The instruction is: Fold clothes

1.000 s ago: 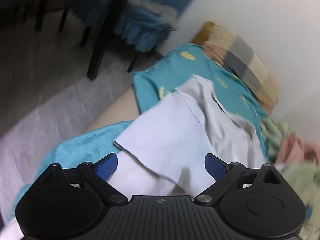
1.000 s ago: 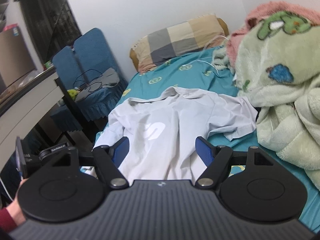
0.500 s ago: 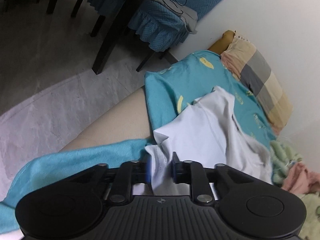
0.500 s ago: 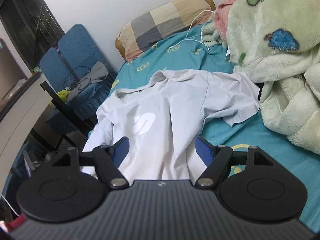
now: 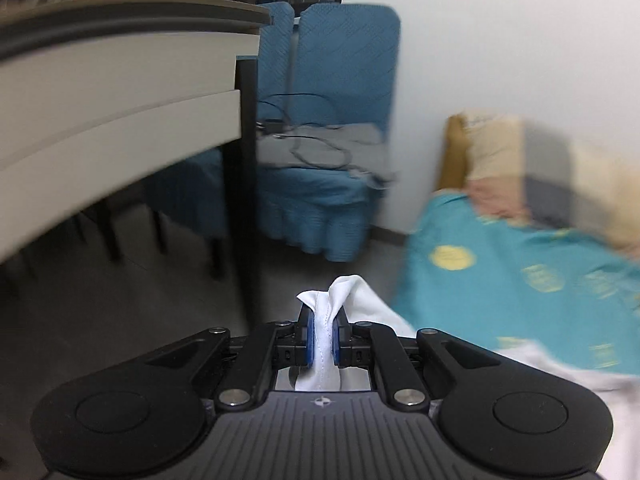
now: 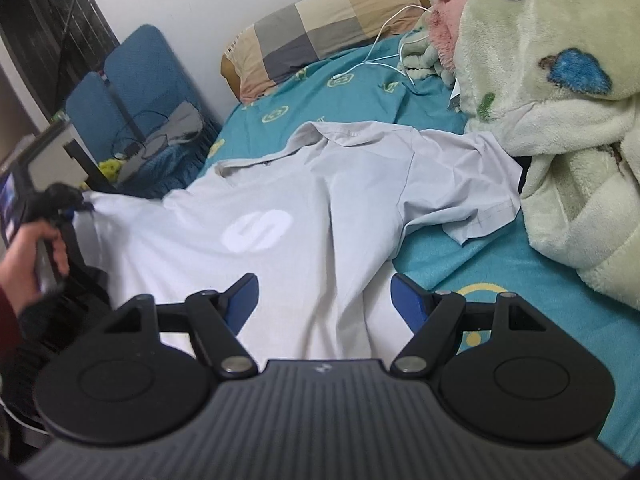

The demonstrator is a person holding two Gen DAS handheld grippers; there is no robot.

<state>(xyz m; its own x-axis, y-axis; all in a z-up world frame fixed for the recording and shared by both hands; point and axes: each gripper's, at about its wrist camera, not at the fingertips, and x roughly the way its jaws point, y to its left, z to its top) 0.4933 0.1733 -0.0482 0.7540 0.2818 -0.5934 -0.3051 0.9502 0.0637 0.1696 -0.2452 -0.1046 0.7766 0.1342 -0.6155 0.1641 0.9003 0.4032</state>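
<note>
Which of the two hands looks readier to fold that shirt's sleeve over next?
Probably the left gripper: it is already clamped on the shirt sleeve. The right gripper is open, gripping nothing, above the hem.

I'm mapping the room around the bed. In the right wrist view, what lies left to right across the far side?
Blue chairs → checked pillow → white cable → pink fleece → green plush blanket.

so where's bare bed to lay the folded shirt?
Free: teal sheet between pillow and shirt collar, crossed by a white cable; also right of the hem. Crowded: fleece blanket covers the right side.
</note>
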